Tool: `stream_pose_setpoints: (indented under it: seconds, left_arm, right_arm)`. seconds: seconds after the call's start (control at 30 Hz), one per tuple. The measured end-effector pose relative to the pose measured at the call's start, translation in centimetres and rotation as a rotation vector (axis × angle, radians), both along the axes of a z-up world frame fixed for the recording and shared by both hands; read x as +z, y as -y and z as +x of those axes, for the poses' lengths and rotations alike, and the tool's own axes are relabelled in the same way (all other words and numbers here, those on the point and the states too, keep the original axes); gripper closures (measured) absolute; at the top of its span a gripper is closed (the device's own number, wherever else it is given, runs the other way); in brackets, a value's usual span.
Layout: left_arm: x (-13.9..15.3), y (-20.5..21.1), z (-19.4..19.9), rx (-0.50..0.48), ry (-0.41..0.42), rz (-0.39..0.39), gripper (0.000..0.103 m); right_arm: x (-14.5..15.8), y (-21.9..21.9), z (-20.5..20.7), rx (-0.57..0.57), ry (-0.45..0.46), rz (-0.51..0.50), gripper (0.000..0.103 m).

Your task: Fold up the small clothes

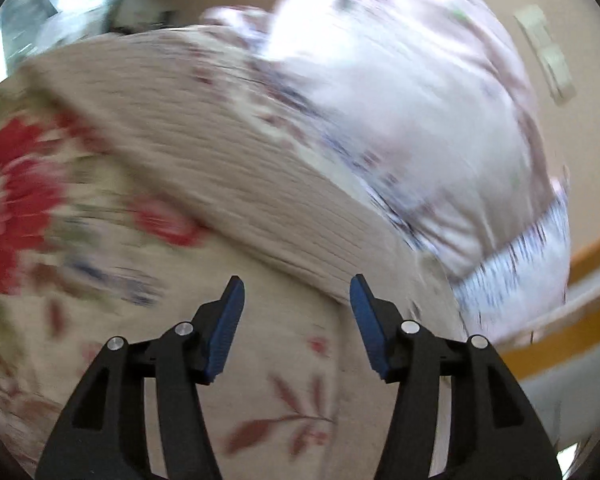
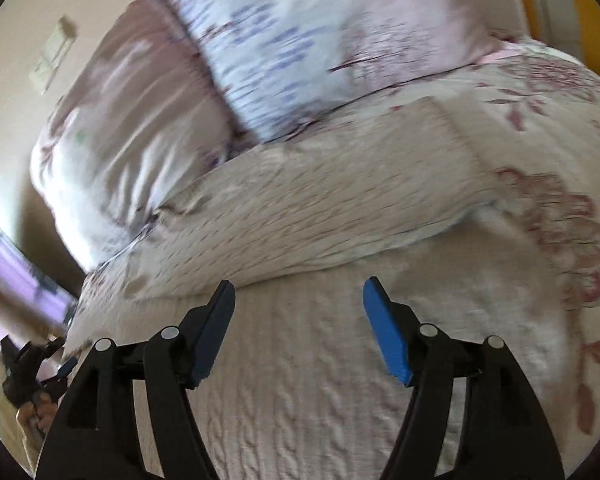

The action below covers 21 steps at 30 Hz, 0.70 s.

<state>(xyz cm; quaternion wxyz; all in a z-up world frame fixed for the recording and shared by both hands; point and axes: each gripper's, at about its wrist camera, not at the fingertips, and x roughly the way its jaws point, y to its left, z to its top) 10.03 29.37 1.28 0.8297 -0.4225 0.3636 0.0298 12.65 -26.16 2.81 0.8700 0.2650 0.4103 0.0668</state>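
A cream ribbed knit garment (image 1: 220,152) lies on a floral bedspread (image 1: 40,208), stretched in a band from upper left to lower right. My left gripper (image 1: 296,292) is open and empty, just short of the garment's near edge. In the right wrist view the same knit garment (image 2: 320,200) lies folded over itself, with a cable-knit part (image 2: 300,380) under my right gripper (image 2: 298,292). The right gripper is open and empty, just above the knit. The left gripper (image 2: 36,368) shows small at the far left edge. Both views are blurred.
Two patterned pillows (image 1: 400,92) lie behind the garment at the head of the bed, also in the right wrist view (image 2: 300,40). A beige wall with a light switch (image 1: 548,52) stands behind them. A yellow and white bed frame (image 1: 572,320) runs along the right.
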Motion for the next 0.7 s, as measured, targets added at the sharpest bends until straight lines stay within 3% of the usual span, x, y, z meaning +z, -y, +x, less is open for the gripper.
stream_pose_setpoints:
  seconds: [0.23, 0.43, 0.57, 0.7]
  left_arm:
    - [-1.3, -5.5, -0.1, 0.199, 0.001, -0.083, 0.051]
    - [-1.7, -9.4, 0.0, 0.328, 0.006, -0.178, 0.066]
    - [-2.0, -11.3, -0.3, 0.379, 0.019, -0.235, 0.071]
    - [-2.2, -12.1, -0.4, 0.398, 0.022, -0.241, 0.079]
  right_arm:
    - [-0.4, -0.7, 0.1, 0.047, 0.012, 0.022, 0.035]
    - [-0.6, -0.6, 0.1, 0.062, 0.009, 0.044, 0.031]
    - [-0.6, -0.8, 0.2, 0.071, 0.008, 0.049, 0.030]
    - [-0.7, -0.7, 0.2, 0.074, 0.009, 0.061, 0.030]
